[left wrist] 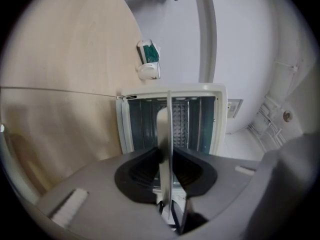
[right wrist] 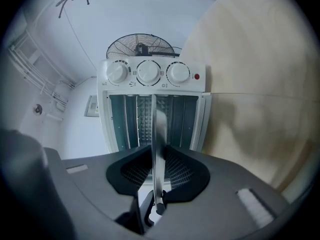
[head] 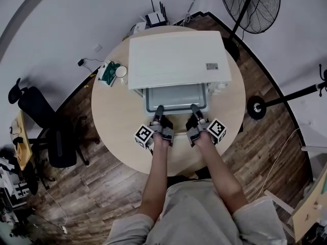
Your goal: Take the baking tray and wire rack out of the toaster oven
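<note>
Jutting partway out of the open front of the toaster oven [head: 176, 57], the baking tray [head: 176, 97] sits level above the middle of the round table [head: 110, 121], its front lip toward the near edge. The left gripper [head: 159, 109] is clamped on the left part of that lip and the right gripper [head: 194, 108] on the right part, each pinching the thin metal rim between dark pads. A green-and-white item [head: 108, 71] lies by the table's left edge.
</note>
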